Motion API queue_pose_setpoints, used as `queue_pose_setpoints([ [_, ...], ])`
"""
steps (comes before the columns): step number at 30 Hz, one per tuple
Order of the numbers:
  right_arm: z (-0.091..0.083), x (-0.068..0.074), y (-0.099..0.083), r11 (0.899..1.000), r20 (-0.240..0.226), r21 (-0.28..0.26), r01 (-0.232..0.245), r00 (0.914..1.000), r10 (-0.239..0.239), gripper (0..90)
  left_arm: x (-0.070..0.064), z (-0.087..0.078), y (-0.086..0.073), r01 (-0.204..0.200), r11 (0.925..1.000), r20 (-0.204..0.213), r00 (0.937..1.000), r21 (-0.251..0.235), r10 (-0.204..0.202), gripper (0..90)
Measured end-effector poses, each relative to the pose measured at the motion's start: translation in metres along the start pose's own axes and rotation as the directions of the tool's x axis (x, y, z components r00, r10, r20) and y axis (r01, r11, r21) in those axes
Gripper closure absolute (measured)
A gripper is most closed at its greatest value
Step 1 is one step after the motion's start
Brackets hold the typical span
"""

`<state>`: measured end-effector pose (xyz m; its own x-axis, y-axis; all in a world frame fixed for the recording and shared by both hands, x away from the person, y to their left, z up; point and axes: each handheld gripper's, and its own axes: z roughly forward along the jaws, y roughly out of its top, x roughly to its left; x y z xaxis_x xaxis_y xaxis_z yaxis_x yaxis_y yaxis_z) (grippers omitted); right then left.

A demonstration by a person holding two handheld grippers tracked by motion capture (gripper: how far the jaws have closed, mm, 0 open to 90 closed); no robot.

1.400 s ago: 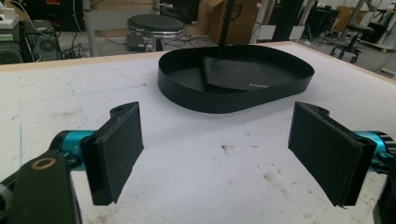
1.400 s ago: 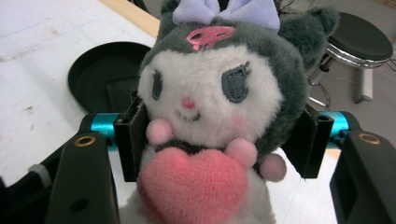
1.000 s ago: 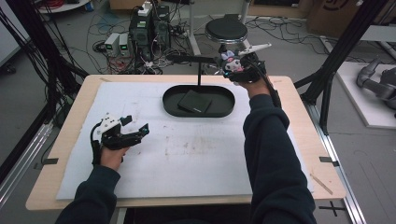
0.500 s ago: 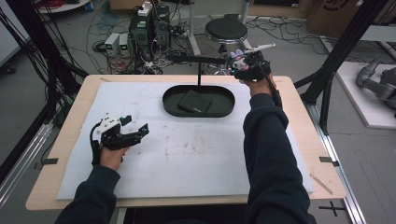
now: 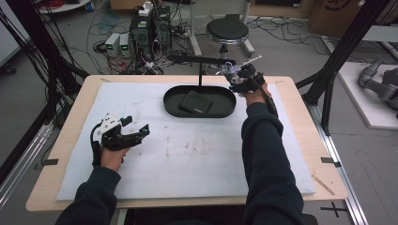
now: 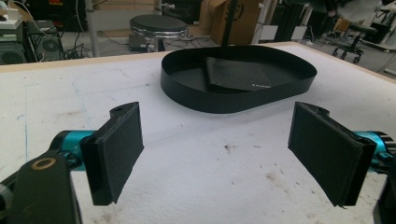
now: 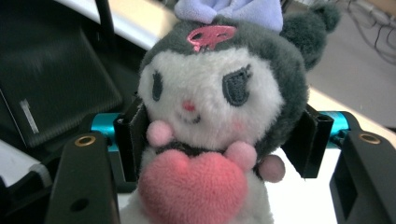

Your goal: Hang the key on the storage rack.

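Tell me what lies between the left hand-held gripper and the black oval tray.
Nothing: in the high view, bare stained white mat runs from the open left hand-held gripper to the black oval tray. The left gripper view shows the same bare stretch.

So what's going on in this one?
A person works at a table with a gripper in each hand. The right gripper is shut on a small plush toy, held up near the stand's crossbar behind the black tray. A dark flat pouch lies in the tray. The left gripper rests open over the white mat, holding nothing.
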<state>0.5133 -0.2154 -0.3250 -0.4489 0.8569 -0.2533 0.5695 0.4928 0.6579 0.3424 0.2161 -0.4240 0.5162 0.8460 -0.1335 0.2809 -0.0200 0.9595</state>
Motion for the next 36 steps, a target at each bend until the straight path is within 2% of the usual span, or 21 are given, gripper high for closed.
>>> queue_pose_setpoints([
  [1,0.005,0.005,0.0,1.0,-0.004,0.016,0.016,0.9999,-0.016,35.1,0.0,0.0,0.0,0.0,1.0,0.001,1.0,0.0,0.0,17.7],
  [3,0.01,0.012,0.0,1.0,-0.018,0.013,0.01,0.9998,-0.01,35.0,0.0,0.0,0.0,0.001,1.0,0.001,1.0,-0.001,-0.001,17.7],
  [8,0.016,0.023,0.002,0.999,-0.025,0.007,-0.036,0.999,0.036,32.8,0.001,-0.002,0.0,0.003,1.0,-0.002,1.0,-0.001,-0.003,17.7],
  [13,0.017,0.025,-0.001,0.998,-0.053,-0.019,-0.061,0.9968,0.06,26.3,0.002,-0.004,0.0,0.004,1.0,-0.006,1.0,-0.004,-0.004,17.7],
  [18,0.009,0.021,-0.001,0.998,-0.087,-0.05,-0.049,0.9952,0.044,21.3,0.002,-0.004,0.0,0.003,1.0,-0.004,1.0,-0.005,-0.003,17.7],
  [20,0.002,0.019,-0.001,0.997,-0.082,-0.066,-0.033,0.9963,0.028,21.3,0.002,-0.003,0.0,-0.002,1.0,-0.003,1.0,0.002,0.002,17.7],
  [21,-0.002,0.016,-0.001,0.997,-0.087,-0.081,-0.011,0.9962,0.004,21.3,0.002,-0.003,0.0,-0.002,1.0,-0.004,1.0,0.001,0.002,17.6],
  [24,-0.017,0.008,-0.001,0.993,-0.087,-0.117,-0.014,0.9962,0.004,21.3,0.001,-0.003,0.0,-0.001,1.0,-0.004,1.0,0.0,0.001,17.7],
  [25,-0.023,0.005,-0.002,0.992,-0.09,-0.126,-0.021,0.9959,0.01,21.3,0.001,-0.003,0.0,-0.002,1.0,-0.004,1.0,0.003,0.002,17.7],
  [31,-0.066,-0.008,-0.013,0.985,-0.071,-0.17,0.035,0.9964,-0.048,21.4,0.002,-0.002,0.0,0.003,1.0,-0.004,1.0,0.002,-0.003,17.7],
  [33,-0.081,-0.012,-0.022,0.98,-0.074,-0.197,0.043,0.9956,-0.059,21.5,0.002,-0.002,0.0,0.013,0.9999,0.001,0.9999,-0.004,-0.013,17.7],
  [35,-0.094,-0.017,-0.037,0.964,-0.075,-0.261,0.048,0.9947,-0.07,25.3,0.002,-0.002,0.0,0.019,0.9997,0.004,0.9998,-0.013,-0.019,17.6],
  [36,-0.099,-0.02,-0.045,0.964,-0.082,-0.262,0.045,0.9942,-0.069,25.2,0.002,-0.002,0.001,0.019,0.9996,-0.001,0.9998,-0.02,-0.019,17.6],
])
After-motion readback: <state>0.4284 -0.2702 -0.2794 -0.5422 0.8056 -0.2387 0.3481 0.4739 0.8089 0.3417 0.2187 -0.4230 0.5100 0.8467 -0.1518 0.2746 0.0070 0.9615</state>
